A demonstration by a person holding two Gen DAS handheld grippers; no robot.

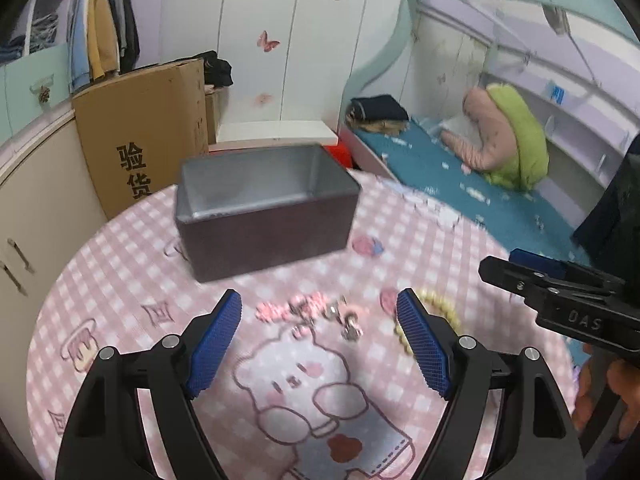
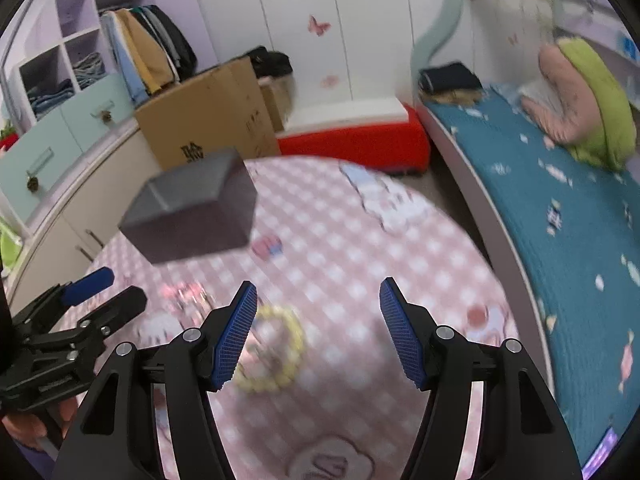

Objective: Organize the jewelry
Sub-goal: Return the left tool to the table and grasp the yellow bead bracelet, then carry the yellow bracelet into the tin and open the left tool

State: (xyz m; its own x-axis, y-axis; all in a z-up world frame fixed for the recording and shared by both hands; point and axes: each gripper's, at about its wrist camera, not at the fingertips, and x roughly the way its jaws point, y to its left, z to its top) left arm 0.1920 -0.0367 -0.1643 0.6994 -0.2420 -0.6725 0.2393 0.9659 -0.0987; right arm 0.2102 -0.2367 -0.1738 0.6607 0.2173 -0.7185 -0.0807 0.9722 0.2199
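Near the front of the pink checked tablecloth (image 1: pixel 120 264), hovering with blue pads spread wide and gripping nothing: left gripper (image 1: pixel 320 338); lying blurred between its fingers, pink-and-silver jewelry pieces (image 1: pixel 308 312); resting just right of those, partly behind the right pad, yellow beaded bracelet (image 2: pixel 276 352); standing farther back, open-topped and dark-walled, box (image 1: pixel 264 212); hanging to the right over bare cloth, likewise spread and holding nothing: right gripper (image 2: pixel 318 336).

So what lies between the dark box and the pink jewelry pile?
In the left wrist view, only bare pink checked tablecloth separates the dark rectangular open box from the pink jewelry pile.
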